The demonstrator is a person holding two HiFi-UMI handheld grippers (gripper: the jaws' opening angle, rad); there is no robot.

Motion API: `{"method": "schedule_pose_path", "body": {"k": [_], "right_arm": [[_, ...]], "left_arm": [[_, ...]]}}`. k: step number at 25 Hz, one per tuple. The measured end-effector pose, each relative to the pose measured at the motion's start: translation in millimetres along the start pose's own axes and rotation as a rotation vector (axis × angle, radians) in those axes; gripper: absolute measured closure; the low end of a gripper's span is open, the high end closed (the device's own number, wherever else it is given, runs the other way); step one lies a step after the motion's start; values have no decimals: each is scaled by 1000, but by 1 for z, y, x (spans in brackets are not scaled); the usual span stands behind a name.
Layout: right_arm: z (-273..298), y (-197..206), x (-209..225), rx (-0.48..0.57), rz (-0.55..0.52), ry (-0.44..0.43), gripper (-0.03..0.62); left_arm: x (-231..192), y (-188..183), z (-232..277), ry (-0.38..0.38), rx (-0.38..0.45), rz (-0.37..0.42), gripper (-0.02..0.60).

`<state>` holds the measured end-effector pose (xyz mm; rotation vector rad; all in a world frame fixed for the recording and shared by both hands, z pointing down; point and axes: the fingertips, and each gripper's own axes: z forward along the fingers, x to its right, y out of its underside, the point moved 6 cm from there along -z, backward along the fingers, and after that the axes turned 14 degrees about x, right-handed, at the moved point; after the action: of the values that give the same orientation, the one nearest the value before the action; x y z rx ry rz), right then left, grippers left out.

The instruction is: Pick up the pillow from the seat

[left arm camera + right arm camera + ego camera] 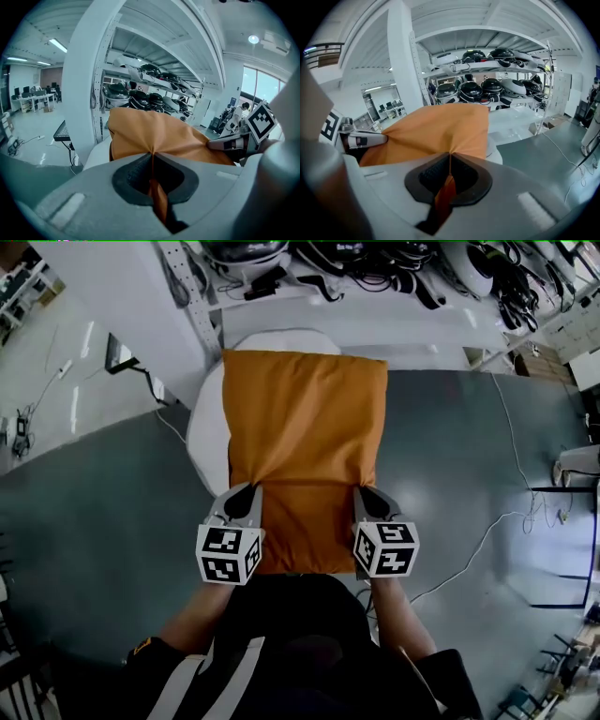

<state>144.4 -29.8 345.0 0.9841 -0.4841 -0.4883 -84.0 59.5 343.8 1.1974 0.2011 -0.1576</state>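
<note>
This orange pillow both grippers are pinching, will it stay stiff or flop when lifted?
Probably floppy: the pillow puckers where the left gripper and right gripper pinch it. Likely light, since two fabric pinches seem to hold it. Its far end may sag toward the seat.

Right tongs [450, 158] tight on orange pillow [440, 126] fabric; left tongs [361, 139] at far edge.

A round white seat [205, 432] stands on a grey floor [103, 521]. An orange pillow [305, 437] covers most of the seat; whether it touches the seat cannot be told. White cables [475, 552] trail over the floor to the right. Behind the seat, a white shelf [487, 67] carries rows of dark helmets [469, 90].
</note>
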Motion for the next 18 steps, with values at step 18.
{"method": "schedule_pose_path", "body": {"k": [18], "right_arm": [[-133, -17, -23, 136, -60, -129, 582]], "left_arm": [[79, -7, -133, -110, 160, -2, 574]]}}
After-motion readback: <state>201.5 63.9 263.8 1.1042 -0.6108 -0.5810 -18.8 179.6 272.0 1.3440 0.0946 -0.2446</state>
